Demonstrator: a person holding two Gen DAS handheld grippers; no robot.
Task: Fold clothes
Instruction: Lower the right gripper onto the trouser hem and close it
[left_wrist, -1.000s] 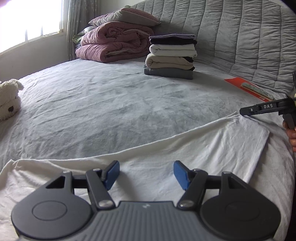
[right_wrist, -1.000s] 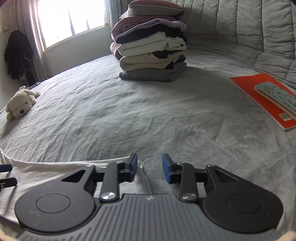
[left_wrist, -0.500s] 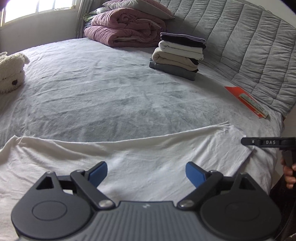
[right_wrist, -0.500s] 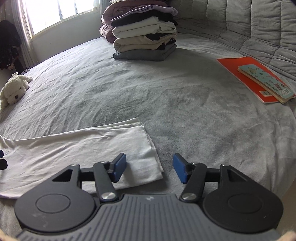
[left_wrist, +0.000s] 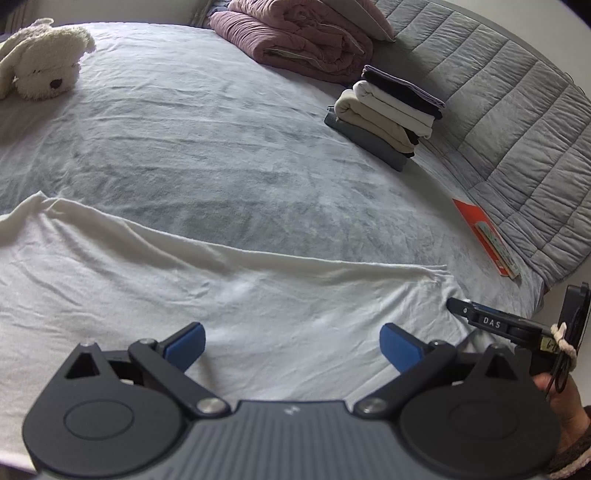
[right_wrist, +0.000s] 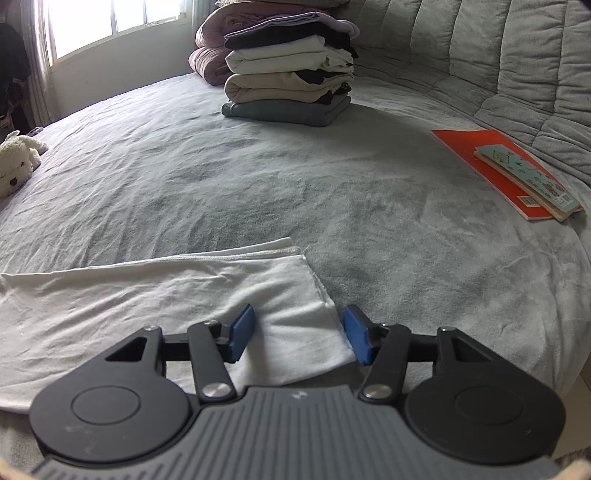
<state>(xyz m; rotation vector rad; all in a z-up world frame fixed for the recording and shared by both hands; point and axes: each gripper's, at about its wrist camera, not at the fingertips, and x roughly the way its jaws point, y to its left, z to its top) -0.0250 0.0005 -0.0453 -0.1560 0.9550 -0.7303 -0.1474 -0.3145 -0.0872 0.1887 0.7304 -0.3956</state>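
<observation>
Left tool (left_wrist: 291, 345) opened wider (empty), white garment (left_wrist: 184, 288) released

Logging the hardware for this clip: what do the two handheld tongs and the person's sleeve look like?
Both the left tongs and right tongs have blue pads on black linkage arms, round black discs and a ribbed grey body. Seen side-on, the right one reads "DAS", with a black cable tied by pale cord. The sleeve is dark brown with a pinkish cuff.
</observation>
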